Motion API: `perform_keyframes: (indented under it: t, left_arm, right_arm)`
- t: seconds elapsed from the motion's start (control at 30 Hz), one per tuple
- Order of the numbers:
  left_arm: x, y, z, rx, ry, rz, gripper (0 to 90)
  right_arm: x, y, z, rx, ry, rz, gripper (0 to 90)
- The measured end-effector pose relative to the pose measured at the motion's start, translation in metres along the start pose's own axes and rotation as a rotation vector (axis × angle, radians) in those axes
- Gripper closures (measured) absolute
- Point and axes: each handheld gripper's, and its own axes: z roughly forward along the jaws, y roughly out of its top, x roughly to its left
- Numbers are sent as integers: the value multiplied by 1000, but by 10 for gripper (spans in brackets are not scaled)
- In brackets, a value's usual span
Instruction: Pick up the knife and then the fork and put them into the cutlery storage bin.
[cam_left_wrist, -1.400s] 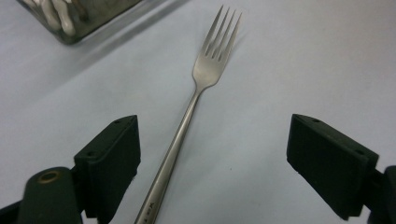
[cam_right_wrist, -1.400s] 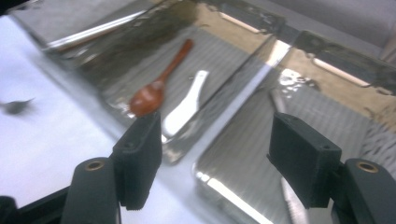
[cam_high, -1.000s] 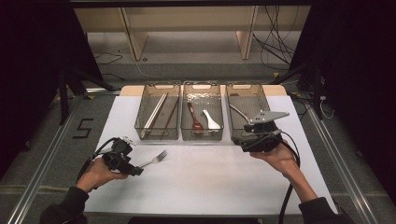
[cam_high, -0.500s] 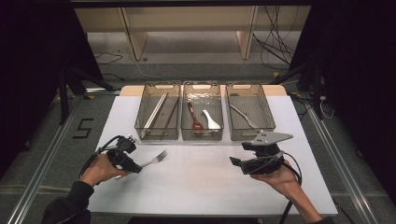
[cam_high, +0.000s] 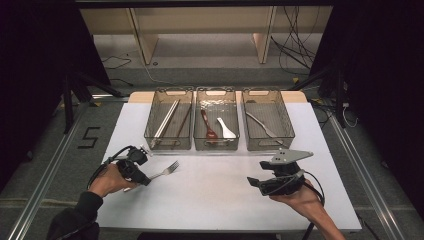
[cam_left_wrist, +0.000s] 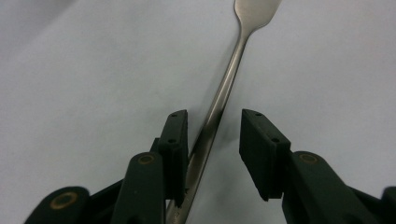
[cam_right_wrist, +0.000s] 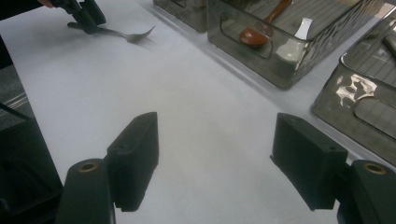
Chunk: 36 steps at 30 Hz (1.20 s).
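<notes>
The white worktop (cam_high: 210, 200) is carrying three clear bins, and the middle bin (cam_high: 216, 125) is serving as the landmark. Well in front of that bin and to its right, the right claw (cam_right_wrist: 215, 163) is hovering with its jaws spread wide, gripping nothing. In front of the bin and to its left, the left claw (cam_left_wrist: 212, 140) is standing narrowly parted around the handle of a fork (cam_left_wrist: 224, 88), which is lying on the worktop, touching one jaw and clear of the other.
</notes>
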Motion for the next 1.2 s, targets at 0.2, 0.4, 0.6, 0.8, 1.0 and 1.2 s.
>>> perform_keyframes:
  t: [0.2,0.4,0.6,0.8,1.0,1.2]
  left_arm:
    - [0,1,4,20,14,8,659]
    - [-2,2,5,39,31,43,725]
    - [-8,3,5,47,23,91,781]
    - [-10,2,5,48,29,150,815]
    - [-11,3,4,25,12,162,820]
    - [-13,3,0,-7,2,148,820]
  right_arm:
    - [4,0,-1,-5,8,-4,326]
    - [4,0,-1,-3,14,-5,328]
    - [3,0,-1,-4,14,-1,332]
    - [3,0,-1,-7,12,5,334]
    - [2,0,-2,-6,12,3,334]
    - [3,-1,0,-6,16,1,335]
